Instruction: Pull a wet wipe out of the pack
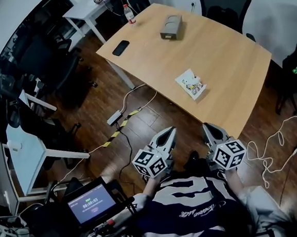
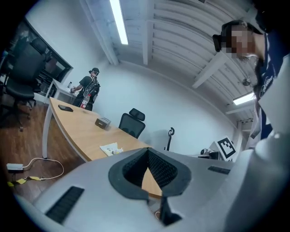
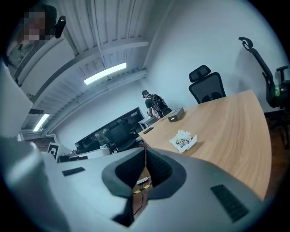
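Holds the left grey tongs (image 1: 170, 131) and the right grey tongs (image 1: 206, 127) pressed together, pinching nothing, just off the near edge of the light wooden surface (image 1: 226, 57). Leaves the white flat printed wet-wipe pack (image 1: 191, 84) lying on that surface near the same edge, well apart from both.

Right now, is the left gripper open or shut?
Shut. In its own view the left gripper has its jaw tips touching, with nothing between them; the wipe pack lies apart on the table.
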A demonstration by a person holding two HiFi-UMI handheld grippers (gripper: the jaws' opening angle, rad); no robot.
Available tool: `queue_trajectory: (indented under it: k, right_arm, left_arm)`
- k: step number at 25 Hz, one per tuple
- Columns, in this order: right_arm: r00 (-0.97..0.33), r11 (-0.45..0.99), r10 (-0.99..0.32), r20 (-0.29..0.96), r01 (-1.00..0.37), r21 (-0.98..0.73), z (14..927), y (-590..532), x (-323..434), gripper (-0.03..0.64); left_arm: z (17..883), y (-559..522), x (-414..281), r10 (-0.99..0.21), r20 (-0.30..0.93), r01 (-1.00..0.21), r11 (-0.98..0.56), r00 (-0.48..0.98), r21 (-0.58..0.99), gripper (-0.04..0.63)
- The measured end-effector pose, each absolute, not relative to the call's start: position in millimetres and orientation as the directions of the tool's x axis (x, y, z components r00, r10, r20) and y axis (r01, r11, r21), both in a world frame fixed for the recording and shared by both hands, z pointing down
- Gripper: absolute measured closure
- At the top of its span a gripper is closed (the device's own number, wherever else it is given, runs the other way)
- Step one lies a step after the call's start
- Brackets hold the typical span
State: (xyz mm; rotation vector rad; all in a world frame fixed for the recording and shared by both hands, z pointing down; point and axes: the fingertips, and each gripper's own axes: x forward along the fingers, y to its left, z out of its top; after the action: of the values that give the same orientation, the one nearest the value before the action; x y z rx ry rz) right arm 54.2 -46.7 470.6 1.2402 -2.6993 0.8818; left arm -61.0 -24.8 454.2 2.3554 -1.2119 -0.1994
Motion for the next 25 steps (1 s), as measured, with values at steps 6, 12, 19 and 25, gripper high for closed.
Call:
queue_trajectory:
  k: [6,12,19,25]
  right_arm:
    - [-0.716,0.529,-0.640,0.279,-0.674,-0.516,483,-91,65,0.595]
    - [-0.727,0.516,-0.617,0.301,-0.663,-0.542,503,-123,67,0.595]
    - [-0.686,0.454,-0.644,0.339,-0.699,-0.552,520,-155,73,0.587]
    - [-0.620,0.380,-0.691,0.372,-0.749,-0.542,527,-204,66,0.581]
  left_arm:
    - [460,-68,-46,-0.811,0.118,-0.746,-0.458,0.574,0.483,0.592]
    - [477,-102,-46,-0.809,0.170,-0.761,-0.427,0.563,0.489,0.592]
    - [497,-154,-49,-0.761,0.207,-0.735,-0.458,0.615,0.500,0.592]
    - [514,-216,-55,-0.675,0.239,-0.683,-0.527,0.698,0.506,0.592]
